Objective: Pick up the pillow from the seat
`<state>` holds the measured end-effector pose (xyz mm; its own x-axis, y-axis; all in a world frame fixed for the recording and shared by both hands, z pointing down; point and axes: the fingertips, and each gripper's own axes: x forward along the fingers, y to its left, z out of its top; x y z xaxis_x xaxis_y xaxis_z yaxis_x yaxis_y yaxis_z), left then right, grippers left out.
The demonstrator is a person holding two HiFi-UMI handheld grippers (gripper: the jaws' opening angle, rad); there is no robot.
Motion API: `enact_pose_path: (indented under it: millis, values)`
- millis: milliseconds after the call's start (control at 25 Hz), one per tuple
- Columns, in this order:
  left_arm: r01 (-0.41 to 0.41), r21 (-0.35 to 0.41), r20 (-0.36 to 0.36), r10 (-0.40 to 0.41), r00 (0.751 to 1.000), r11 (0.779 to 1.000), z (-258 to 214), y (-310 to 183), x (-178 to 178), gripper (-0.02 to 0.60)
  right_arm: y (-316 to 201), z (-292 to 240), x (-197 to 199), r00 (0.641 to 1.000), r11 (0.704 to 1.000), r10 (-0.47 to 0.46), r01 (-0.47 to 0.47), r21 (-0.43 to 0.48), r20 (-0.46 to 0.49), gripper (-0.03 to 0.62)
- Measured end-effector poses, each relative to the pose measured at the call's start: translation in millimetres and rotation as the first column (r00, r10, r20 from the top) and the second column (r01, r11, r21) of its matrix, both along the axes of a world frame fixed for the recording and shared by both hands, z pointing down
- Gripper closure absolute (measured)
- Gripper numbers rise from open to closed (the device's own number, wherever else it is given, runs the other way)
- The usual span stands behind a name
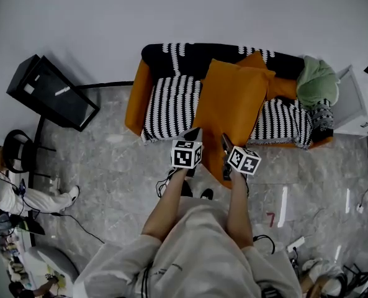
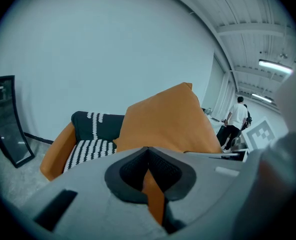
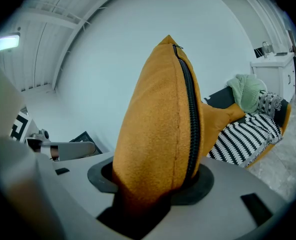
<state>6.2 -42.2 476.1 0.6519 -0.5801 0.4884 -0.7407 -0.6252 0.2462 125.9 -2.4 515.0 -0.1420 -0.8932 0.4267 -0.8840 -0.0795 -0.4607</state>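
1. Sofa [image 1: 137, 98]: orange body, black back cushions, black-and-white striped seat cushions. It is set against the pale wall and taken as the landmark for all entries below.

2. Black glass-fronted cabinet [image 1: 50, 92]: stood on the marbled floor, well apart from the sofa's left end.

3. White cabinet [image 1: 356, 104]: placed just beside the sofa's right end.

4. Orange pillow [image 1: 230, 101]: the task's item. It is held upright by its lower edge in front of the sofa, lifted off the seat, and is gripped by both grippers. A black zip is seen running along 1 edge in the right gripper view [image 3: 160, 119].

5. Green blanket [image 1: 317, 82]: bunched on the sofa's right end, against the armrest.

6. Second orange pillow [image 1: 284, 89]: left on the sofa, leaning toward the back cushions, between the held pillow and the green blanket.

7. Right gripper [image 1: 224, 140]: held in front of the sofa's middle. Its 2 jaws are set partway apart and clamped on the thick zipped edge of the orange pillow [image 3: 152, 184].

8. Left gripper [image 1: 195, 131]: held just beside the right gripper, also in front of the sofa. Its 2 jaws are drawn almost together, and a thin fold of the pillow's orange fabric is pinched between them [image 2: 148, 176].
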Motion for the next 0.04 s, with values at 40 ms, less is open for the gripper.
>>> enact_pose_path:
  millis: [40]
  values:
    - [0.004, -0.002, 0.000, -0.004, 1.000, 1.000, 0.0, -1.0, -2.1, 0.574, -0.1, -0.4, 0.1, 1.000, 1.000, 0.000, 0.000, -0.002, -0.003, 0.350]
